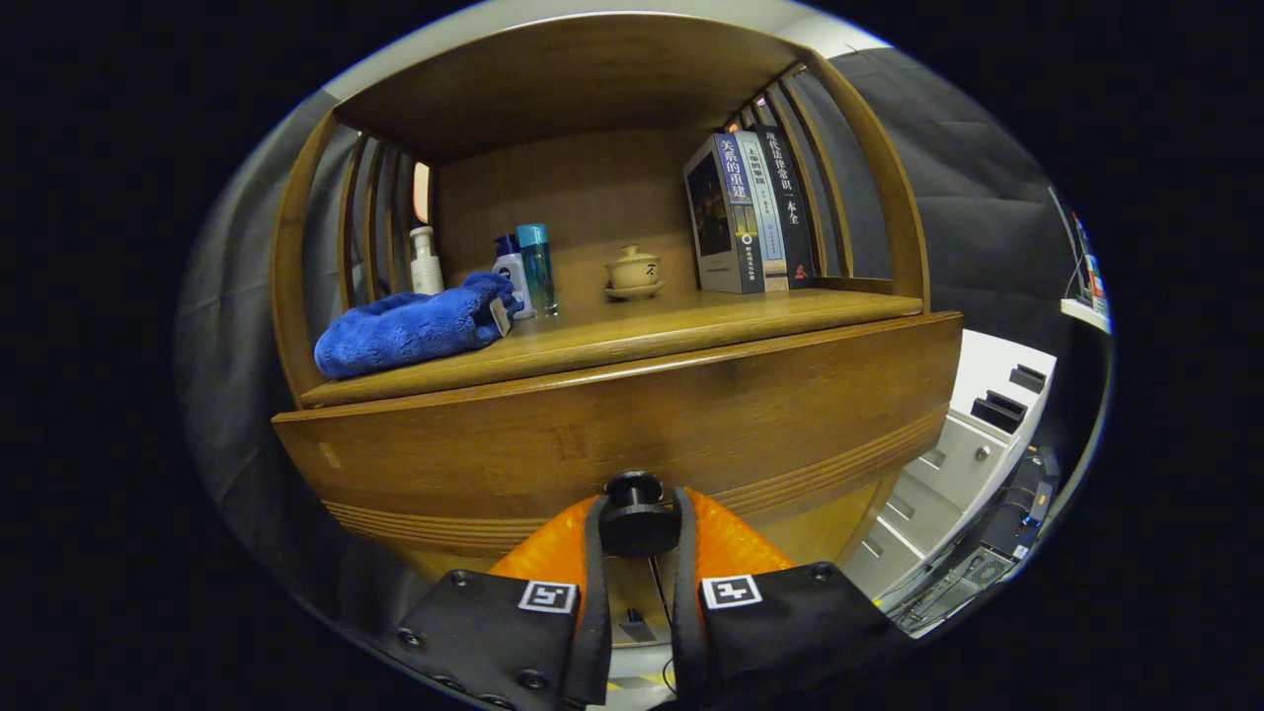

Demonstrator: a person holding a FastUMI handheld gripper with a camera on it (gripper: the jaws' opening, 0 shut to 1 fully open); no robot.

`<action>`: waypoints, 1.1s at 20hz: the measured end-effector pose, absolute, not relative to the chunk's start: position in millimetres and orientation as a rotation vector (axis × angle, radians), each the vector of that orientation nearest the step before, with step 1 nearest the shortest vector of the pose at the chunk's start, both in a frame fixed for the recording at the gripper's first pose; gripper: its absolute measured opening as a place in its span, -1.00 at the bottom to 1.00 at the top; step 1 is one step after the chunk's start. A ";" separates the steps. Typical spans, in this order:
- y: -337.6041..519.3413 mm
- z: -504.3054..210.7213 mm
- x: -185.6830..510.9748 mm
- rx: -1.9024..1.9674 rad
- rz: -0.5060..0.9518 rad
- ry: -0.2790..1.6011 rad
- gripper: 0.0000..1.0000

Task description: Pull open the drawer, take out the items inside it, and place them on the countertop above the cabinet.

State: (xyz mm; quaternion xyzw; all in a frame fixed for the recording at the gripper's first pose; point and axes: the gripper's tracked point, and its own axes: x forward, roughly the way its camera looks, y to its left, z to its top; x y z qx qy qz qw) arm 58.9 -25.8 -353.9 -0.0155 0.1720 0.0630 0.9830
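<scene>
A wooden cabinet stands before me, and its drawer front (pixel 632 415) spans the width just below the countertop (pixel 691 321). A round dark knob (pixel 635 513) sticks out of the drawer front at its lower middle. My gripper (pixel 637 528) is shut on that knob, one finger pressing on each side of it. The drawer front looks drawn slightly out toward me. What the drawer holds is hidden. A blue towel (pixel 410 331) lies on the countertop to the left.
On the countertop stand a white bottle (pixel 426 262), two blue-capped bottles (pixel 526 267), a small lidded tea bowl on a saucer (pixel 633 272) and three upright books (pixel 750 212). A shelf roof closes over them. A white drawer unit (pixel 963 464) stands to the right.
</scene>
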 end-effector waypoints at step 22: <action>-43.2 -347.1 -16.3 -0.024 0.117 0.361 -0.35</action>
